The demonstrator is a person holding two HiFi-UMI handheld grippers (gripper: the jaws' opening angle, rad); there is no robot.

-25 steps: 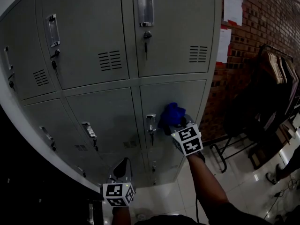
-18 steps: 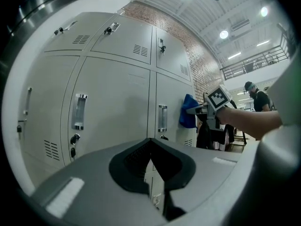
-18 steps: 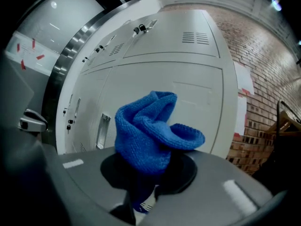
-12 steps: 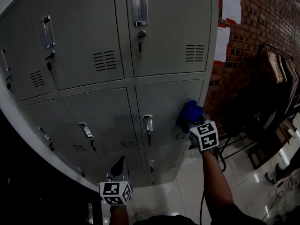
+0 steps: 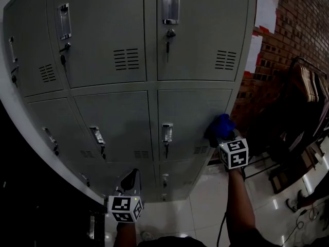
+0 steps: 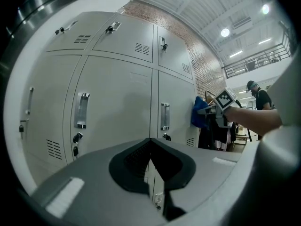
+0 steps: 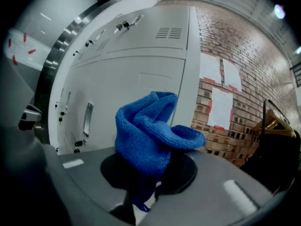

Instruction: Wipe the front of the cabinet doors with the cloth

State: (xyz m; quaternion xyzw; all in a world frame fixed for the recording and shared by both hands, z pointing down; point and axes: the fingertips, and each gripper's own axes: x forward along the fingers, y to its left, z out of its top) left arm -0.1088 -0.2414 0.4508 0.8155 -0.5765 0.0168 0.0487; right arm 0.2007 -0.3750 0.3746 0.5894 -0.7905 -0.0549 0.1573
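grip check, nearest first. left gripper (image 5: 132, 181) hangs low in front of the bottom-row doors, jaws drawn together with nothing between them. judged: parked there to be clear of the wiping path.

right gripper (image 5: 223, 137) is clamped on the blue knit cloth (image 5: 220, 124). the cloth's lower end is pinched in the jaws and the rest is bunched forward past the tips. judged reason: the soft wad, not the hard jaws, is what meets the metal.

cloth sits at the right edge of the middle-row right door (image 5: 187, 112), just above its vent slots (image 5: 201, 150) and well right of the handle (image 5: 167, 133). from the head view it looks to lie against the door face. the right gripper view cannot confirm contact, since the wad hides the surface behind it.

obstacles on the cabinet (image 5: 97, 30): every door carries a raised handle with a key lock under it, plus a patch of slots. judged: these are snag points for knit loops, and a leftward pass on this door would meet the handle first.

beyond the cabinet's right side is a brick wall (image 5: 288, 60) with paper sheets (image 5: 266, 10) stuck on it. a clothes rack (image 5: 308, 86) with hanging garments stands near that corner. judged: little room to swing out rightward.

farthest, in the left gripper view, a person (image 6: 257, 95) stands well apart.
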